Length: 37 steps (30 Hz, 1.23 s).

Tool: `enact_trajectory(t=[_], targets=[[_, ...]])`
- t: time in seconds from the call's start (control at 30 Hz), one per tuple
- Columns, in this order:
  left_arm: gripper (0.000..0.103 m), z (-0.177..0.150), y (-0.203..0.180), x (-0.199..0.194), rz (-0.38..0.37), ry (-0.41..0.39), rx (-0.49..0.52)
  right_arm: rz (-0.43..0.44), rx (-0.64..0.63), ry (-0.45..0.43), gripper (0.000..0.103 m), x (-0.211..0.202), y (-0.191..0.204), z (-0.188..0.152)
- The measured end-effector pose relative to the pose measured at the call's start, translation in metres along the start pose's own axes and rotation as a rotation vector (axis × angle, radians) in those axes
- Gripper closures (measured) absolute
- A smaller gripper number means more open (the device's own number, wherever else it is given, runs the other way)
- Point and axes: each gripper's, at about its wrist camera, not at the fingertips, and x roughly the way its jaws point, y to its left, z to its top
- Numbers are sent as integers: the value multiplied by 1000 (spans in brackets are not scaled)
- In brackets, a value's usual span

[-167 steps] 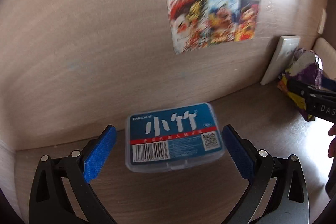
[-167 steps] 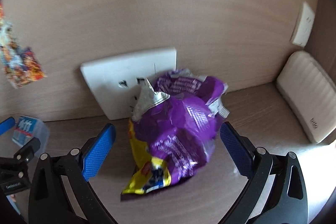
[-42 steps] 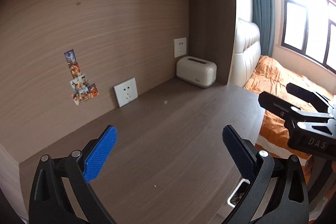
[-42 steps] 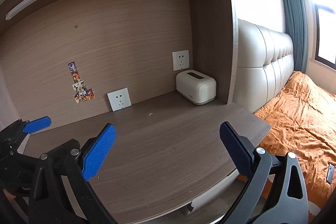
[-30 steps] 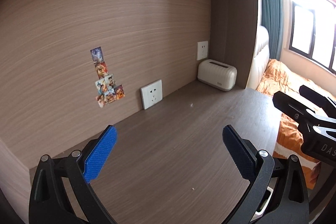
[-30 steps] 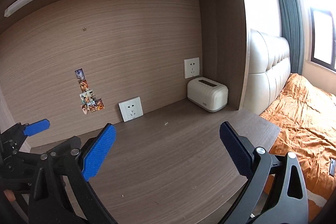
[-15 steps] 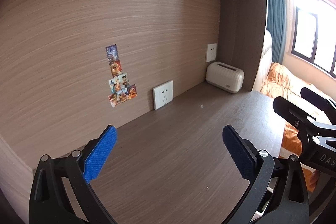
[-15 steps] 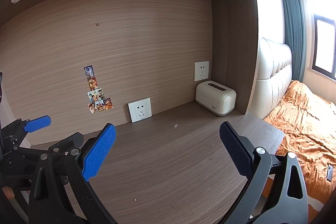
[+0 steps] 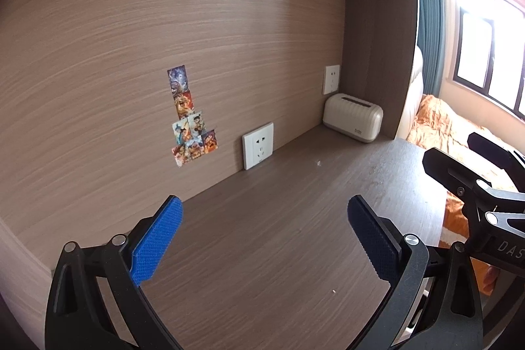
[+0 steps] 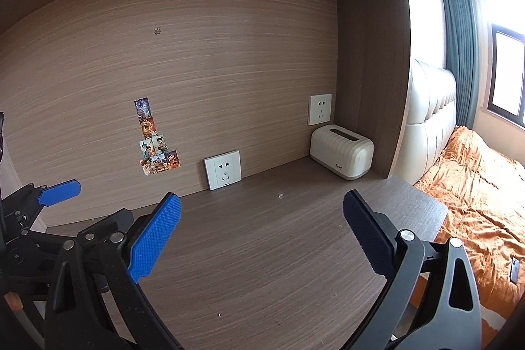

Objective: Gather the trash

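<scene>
No trash item shows in either view. My left gripper (image 9: 265,238) is open and empty, held above the brown wooden desk (image 9: 279,218). My right gripper (image 10: 262,235) is open and empty above the same desk (image 10: 262,251). The right gripper's black frame (image 9: 475,195) shows at the right edge of the left wrist view. The left gripper's blue pad (image 10: 59,191) shows at the left edge of the right wrist view. A few tiny white crumbs (image 10: 281,195) lie on the desk.
A cream ribbed box (image 10: 341,151) stands in the desk's back right corner. A loose white socket plate (image 10: 223,169) leans on the back panel, with stickers (image 10: 154,140) to its left. A bed with orange sheets (image 10: 475,186) lies to the right.
Both grippers have pulled back from the desk since the first frames, and the purple snack bag and the blue box are no longer in view. In the last second the views drifted slightly left.
</scene>
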Motion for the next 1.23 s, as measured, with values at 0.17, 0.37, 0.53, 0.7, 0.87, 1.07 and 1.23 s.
enact_trajectory(t=[0.17,0.37,0.53,0.7,0.87,1.07,1.23], targets=[[4,2,1,3,-13,-5,5,-13,2,-4,5,2,0,2],[4,5,2,8,-20,-4,10,-23,0,-1,5,4,0,3],[4,4,4,10,-13,-6,11,-20,-6,10,5,9,3,4],[4,3,7,13,-20,5,1,-16,-18,16,5,12,7,3],[4,3,9,16,-16,9,0,-15,-20,23,5,15,10,2],[4,1,13,19,-23,29,-14,-13,-15,37,4,18,11,1],[4,-1,13,22,-22,41,-15,-14,-14,48,5,21,12,0]])
